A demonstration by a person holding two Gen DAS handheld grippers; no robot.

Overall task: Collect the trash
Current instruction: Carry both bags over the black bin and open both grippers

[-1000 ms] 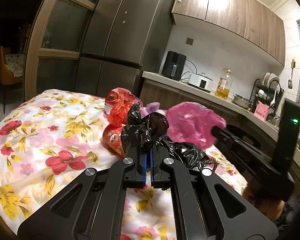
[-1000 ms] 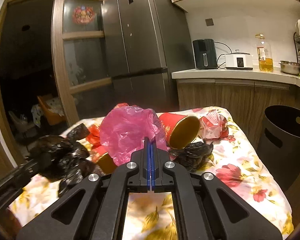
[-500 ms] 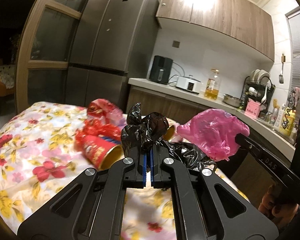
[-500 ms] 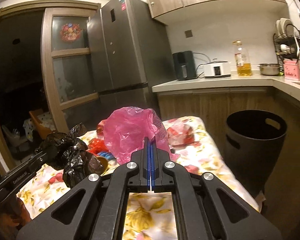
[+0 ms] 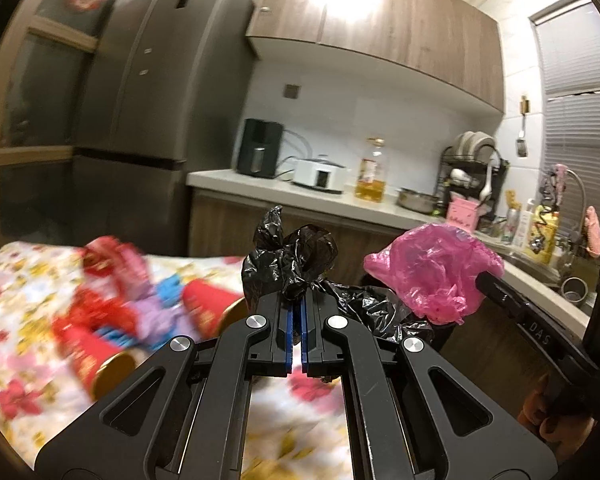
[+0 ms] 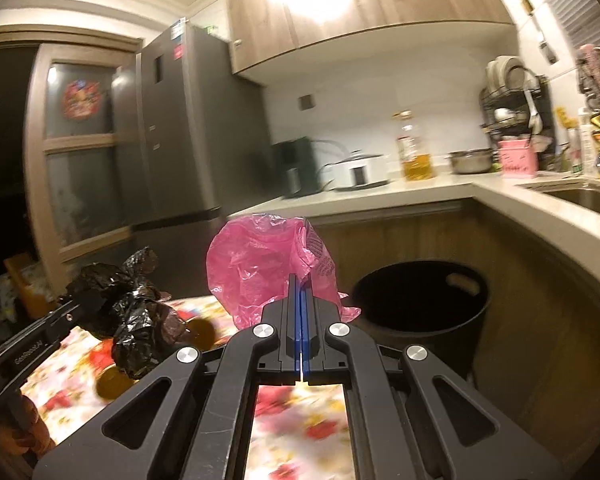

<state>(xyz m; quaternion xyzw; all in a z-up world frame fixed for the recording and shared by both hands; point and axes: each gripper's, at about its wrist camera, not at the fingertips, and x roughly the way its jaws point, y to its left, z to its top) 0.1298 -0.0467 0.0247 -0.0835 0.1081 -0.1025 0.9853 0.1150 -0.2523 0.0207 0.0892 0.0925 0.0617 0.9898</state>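
Trash hangs from both my tongs above the flowered bench (image 5: pixel 28 280): my left tongs (image 5: pixel 296 300) are clamped on a crumpled black bag (image 5: pixel 296 264), my right tongs (image 6: pixel 301 292) are clamped on a pink bag (image 6: pixel 260 264), and the black bin (image 6: pixel 420 300) stands just beyond the bench's far end.

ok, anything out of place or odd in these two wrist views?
Mostly the floral-cloth table: red cups lie tipped on their sides among crumpled wrappers, blurred. The left gripper is shut on a black bag, the right gripper on a pink bag. The black bin stands upright.
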